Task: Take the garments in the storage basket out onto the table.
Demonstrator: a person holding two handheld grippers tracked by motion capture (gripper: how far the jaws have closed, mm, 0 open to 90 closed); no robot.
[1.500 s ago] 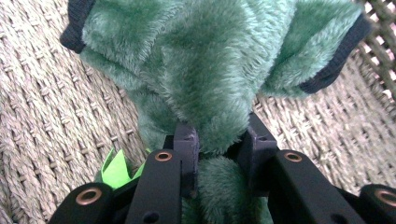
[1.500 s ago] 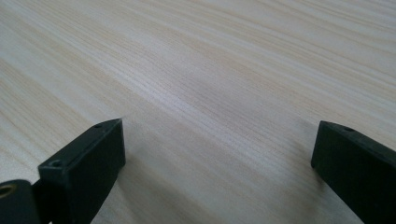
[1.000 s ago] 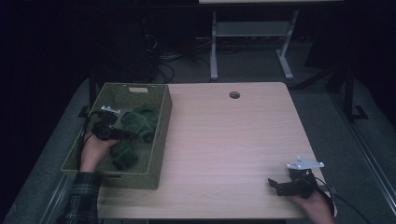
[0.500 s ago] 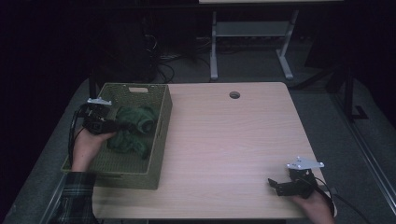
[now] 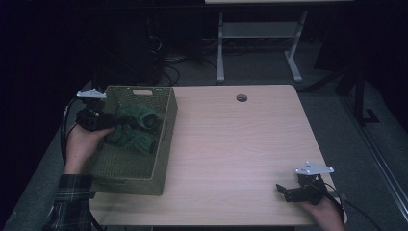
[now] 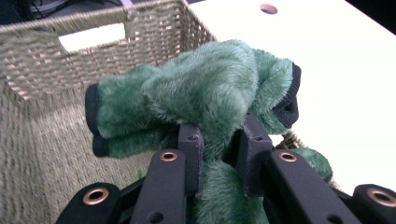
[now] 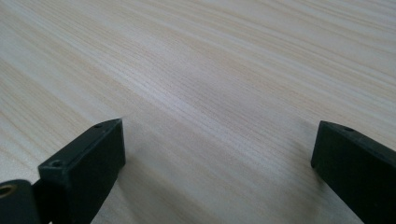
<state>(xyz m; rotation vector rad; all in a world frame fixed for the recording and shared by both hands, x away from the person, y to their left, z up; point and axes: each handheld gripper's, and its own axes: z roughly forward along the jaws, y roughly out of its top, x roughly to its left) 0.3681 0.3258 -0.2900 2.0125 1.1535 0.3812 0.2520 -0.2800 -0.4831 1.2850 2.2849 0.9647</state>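
A woven olive basket (image 5: 163, 139) stands on the left part of the table. My left gripper (image 5: 118, 122) is over the basket's left side, shut on a fuzzy green sock (image 5: 139, 117). In the left gripper view the green sock (image 6: 205, 93) bulges out above the pinching jaws, its dark cuffs showing, and my left gripper (image 6: 219, 149) holds it over the basket (image 6: 42, 70). More green fabric (image 5: 132, 139) lies in the basket beneath. My right gripper (image 5: 284, 191) rests near the table's front right corner, open, with bare wood between its fingers (image 7: 88, 158).
The light wooden table (image 5: 231, 144) has a round cable hole (image 5: 241, 98) at its back edge. A metal stand (image 5: 260, 33) and cables lie on the dark floor behind. The person's left sleeve (image 5: 70, 202) is plaid.
My left gripper has pulled back toward the basket's left rim and risen, lifting the green sock with it. The right gripper has stayed put.
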